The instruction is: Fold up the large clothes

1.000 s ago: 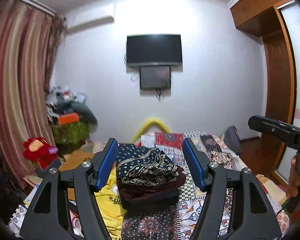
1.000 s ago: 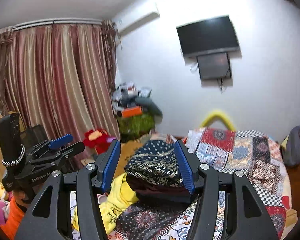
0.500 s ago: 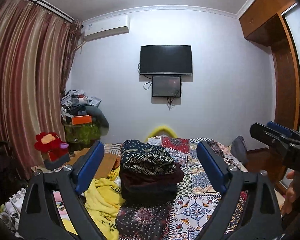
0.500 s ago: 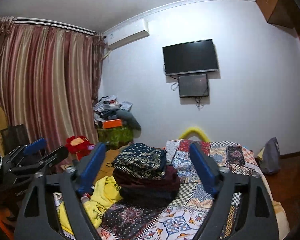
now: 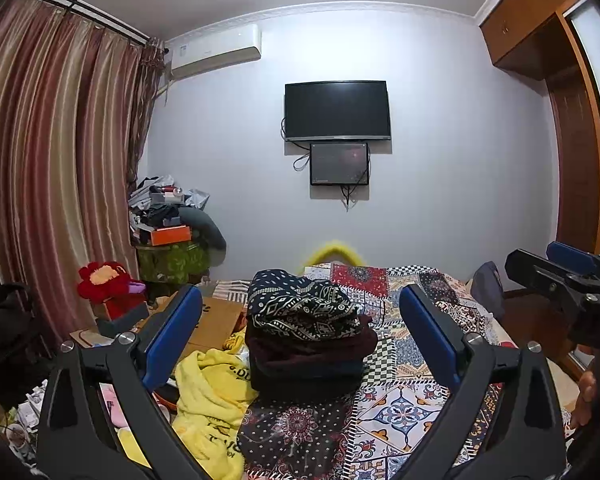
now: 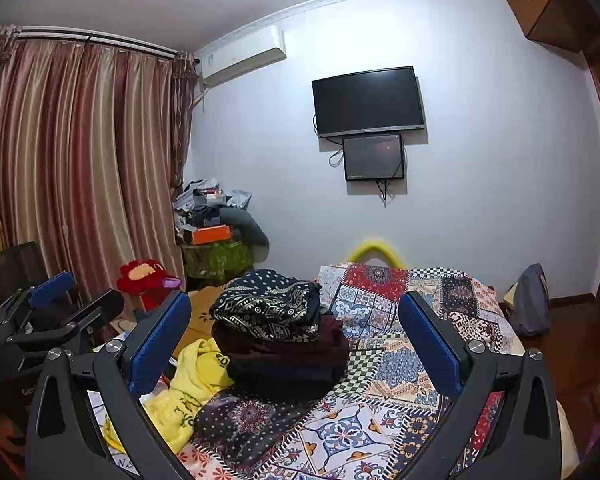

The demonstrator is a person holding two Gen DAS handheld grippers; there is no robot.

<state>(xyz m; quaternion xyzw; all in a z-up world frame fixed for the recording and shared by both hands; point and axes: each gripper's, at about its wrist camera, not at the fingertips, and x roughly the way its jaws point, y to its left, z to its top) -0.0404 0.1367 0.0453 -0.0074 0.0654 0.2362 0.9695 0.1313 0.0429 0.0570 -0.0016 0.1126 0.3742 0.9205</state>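
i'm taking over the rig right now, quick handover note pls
Left tool: jaws opening, wide apart, nothing between the pads.
Right tool: jaws opening, wide apart, nothing gripped.
Folded stack: on the patchwork bedspread, patterned navy piece on top, maroon and dark pieces beneath; both tools clear of it.
Done: the stack looks folded and set down.
Left: yellow garment lies crumpled left of the stack, probably next; a dark dotted cloth lies spread under and in front of the stack.

Home bedroom: bed with patchwork cover at lower centre, wall-mounted TV mid-frame, split air conditioner upper left, striped curtains down the left side, wooden wardrobe at right, plush toy and household clutter in the left corner
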